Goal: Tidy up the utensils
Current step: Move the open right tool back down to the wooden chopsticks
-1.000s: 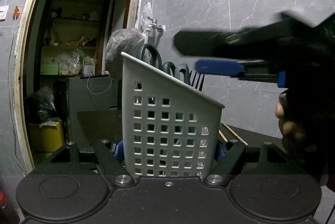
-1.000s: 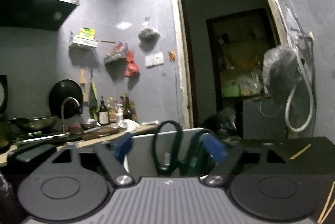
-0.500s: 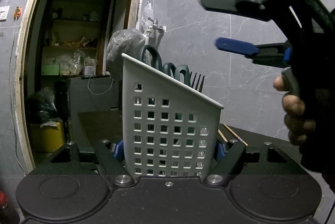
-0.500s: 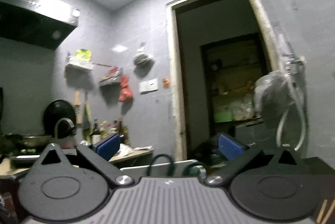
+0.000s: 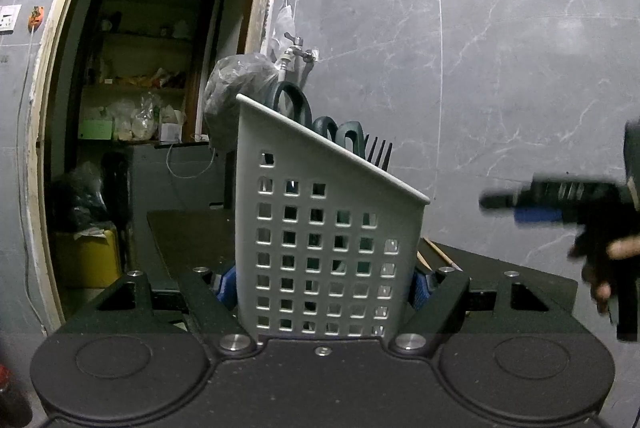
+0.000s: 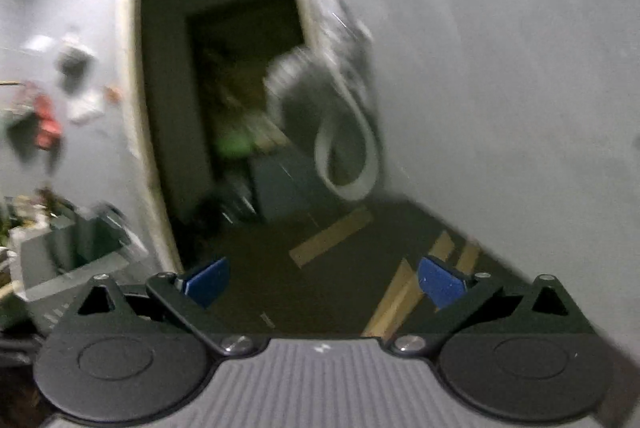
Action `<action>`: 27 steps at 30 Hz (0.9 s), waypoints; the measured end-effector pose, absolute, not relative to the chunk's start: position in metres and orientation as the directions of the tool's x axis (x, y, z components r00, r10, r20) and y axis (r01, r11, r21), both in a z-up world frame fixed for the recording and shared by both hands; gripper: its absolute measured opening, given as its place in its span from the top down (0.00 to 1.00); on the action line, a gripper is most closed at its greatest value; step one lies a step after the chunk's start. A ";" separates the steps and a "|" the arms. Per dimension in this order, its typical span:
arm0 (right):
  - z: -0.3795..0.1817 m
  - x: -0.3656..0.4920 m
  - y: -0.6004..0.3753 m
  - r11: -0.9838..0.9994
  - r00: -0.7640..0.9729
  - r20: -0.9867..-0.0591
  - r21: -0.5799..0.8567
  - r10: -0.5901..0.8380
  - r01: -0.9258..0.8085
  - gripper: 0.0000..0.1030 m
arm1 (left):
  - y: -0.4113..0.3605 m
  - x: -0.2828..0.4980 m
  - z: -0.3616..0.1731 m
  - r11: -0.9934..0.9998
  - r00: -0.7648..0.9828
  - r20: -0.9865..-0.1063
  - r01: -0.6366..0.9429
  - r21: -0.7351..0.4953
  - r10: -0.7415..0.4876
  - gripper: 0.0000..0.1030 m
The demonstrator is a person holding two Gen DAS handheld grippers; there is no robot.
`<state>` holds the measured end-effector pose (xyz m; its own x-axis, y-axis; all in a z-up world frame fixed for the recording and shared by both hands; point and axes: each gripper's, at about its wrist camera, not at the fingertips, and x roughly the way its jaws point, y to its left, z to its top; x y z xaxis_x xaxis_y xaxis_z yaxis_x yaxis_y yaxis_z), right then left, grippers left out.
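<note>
1. Since the earlier frames, the right gripper has dropped from above the caddy to low at the right, well apart from it. The left gripper clamps the caddy's base, both pads pressing its sides; scissors and a fork stand inside.
2. Right wrist view, blurred: the right gripper gapes wide and empty, its jaws having just been opening. Chopsticks lie on the dark counter, just ahead between the jaws. Judging by this, a drop-off is finished; next comes closing on one chopstick.
</note>
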<state>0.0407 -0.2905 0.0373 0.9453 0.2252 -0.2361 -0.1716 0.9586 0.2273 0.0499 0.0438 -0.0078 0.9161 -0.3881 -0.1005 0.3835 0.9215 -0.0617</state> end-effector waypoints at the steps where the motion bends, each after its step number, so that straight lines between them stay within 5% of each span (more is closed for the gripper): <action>1: 0.031 0.045 -0.294 0.961 0.938 -0.277 0.238 0.209 -0.144 0.00 | 0.044 0.050 -0.008 0.921 0.916 -0.101 0.384 -0.062 -0.389 0.24; 12: -0.005 0.062 -0.287 0.998 0.902 -0.432 0.067 0.013 0.017 0.00 | 0.045 0.052 -0.006 0.921 0.916 -0.103 0.384 -0.058 -0.388 0.24; 27: -0.019 0.059 -0.264 0.995 0.898 -0.435 -0.100 -0.058 0.016 0.00 | 0.044 0.053 -0.006 0.921 0.915 -0.107 0.385 -0.057 -0.389 0.24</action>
<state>0.0589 -0.2644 -0.0194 0.8984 -0.0579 -0.4353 0.0156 0.9949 -0.1001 0.0528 0.0437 -0.0060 0.9151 -0.3889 -0.1066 0.3848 0.9212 -0.0574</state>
